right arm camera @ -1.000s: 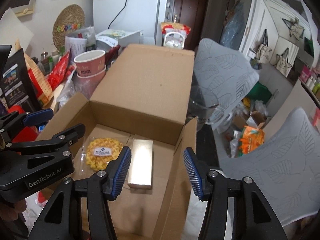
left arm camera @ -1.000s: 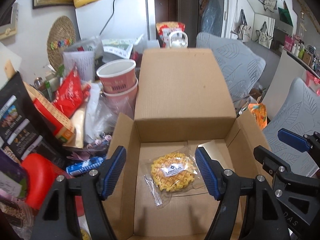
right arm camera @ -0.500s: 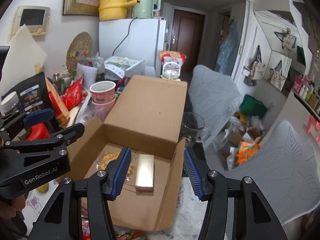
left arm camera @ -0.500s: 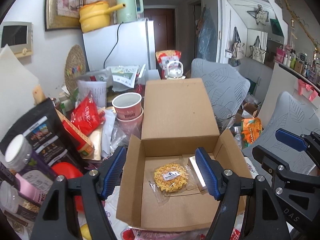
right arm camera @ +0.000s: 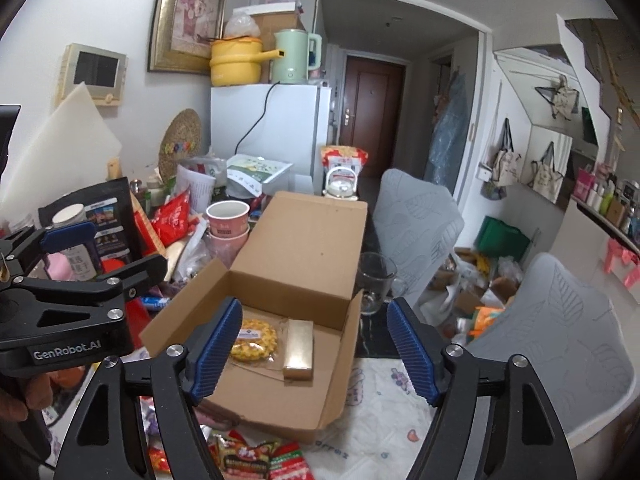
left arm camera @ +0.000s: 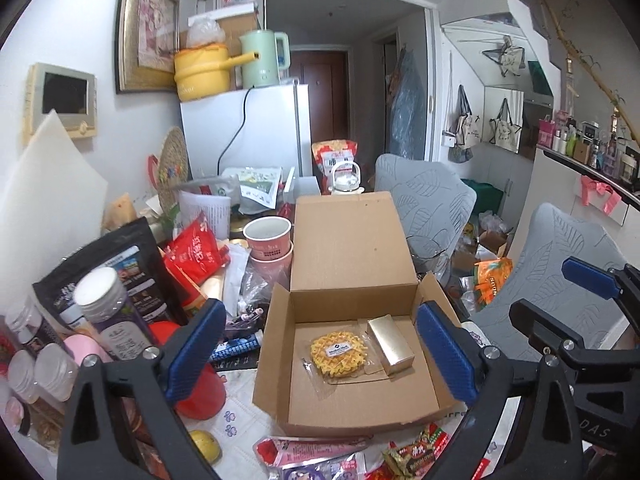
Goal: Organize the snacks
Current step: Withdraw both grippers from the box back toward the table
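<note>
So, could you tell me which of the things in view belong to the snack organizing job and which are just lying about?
Part of the job:
- cardboard box, open
- round noodle snack inside it
- gold pack beside the snack
- wrapped snacks in front of the box

Just lying about:
- stacked pink cups
- yellow pot
- green kettle
- glass mug

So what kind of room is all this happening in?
Most likely a small lived-in flat's dining corner: a white fridge topped with a yellow pot and kettle, grey chairs at a cluttered table, and the entrance door down the hall.
</note>
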{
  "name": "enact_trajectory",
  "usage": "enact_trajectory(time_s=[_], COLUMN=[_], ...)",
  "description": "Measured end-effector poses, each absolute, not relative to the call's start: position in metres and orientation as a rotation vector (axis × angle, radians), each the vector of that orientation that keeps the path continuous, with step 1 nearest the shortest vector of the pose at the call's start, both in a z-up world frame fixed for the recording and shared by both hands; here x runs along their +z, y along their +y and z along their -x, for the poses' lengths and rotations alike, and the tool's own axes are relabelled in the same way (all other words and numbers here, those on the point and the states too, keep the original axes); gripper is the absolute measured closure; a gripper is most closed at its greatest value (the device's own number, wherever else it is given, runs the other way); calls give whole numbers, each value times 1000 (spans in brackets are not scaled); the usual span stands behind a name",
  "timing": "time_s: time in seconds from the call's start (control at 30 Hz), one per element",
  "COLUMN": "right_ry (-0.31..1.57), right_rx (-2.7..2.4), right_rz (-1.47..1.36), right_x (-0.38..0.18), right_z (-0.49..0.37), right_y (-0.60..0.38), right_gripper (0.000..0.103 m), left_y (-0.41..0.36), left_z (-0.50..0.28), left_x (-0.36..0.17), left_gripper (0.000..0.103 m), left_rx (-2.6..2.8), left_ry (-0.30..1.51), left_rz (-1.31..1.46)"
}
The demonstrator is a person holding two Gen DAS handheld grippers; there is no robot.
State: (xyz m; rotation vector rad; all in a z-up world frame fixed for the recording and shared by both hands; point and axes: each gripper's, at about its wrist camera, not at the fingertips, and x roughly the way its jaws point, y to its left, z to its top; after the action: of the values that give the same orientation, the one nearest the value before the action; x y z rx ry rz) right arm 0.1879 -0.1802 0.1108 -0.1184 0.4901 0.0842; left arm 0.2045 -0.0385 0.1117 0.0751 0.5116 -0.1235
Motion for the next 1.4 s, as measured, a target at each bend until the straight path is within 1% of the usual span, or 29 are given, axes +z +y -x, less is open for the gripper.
enact_trajectory(time_s=[0.07, 0.43, 0.53, 0.7, 1.13, 1.4], right_ry=[474, 419, 413, 400, 450, 480], right_rx=[87, 114, 124, 120, 134, 146], right_rz=[115, 106, 98, 91, 49, 35], right_x=[113, 116, 112, 104, 69, 44], right_z=[-176, -118, -103, -79, -36, -22], right_y=[-182, -179, -178, -173, -166, -164], right_gripper=[22, 21, 17, 17, 17, 17], left_y=[-37, -28, -25, -20, -7, -2], left_z=[-193, -136, -121, -97, -55, -41], left_x=[114, 117, 116, 111, 80, 50], left_gripper=[5, 5, 5, 5, 5, 5], left_rx=[-132, -148, -165, -167, -193, -186], left_ry=[504, 441, 433, 427, 483, 543], left_rz=[-80, -92, -98, -96, -60, -54])
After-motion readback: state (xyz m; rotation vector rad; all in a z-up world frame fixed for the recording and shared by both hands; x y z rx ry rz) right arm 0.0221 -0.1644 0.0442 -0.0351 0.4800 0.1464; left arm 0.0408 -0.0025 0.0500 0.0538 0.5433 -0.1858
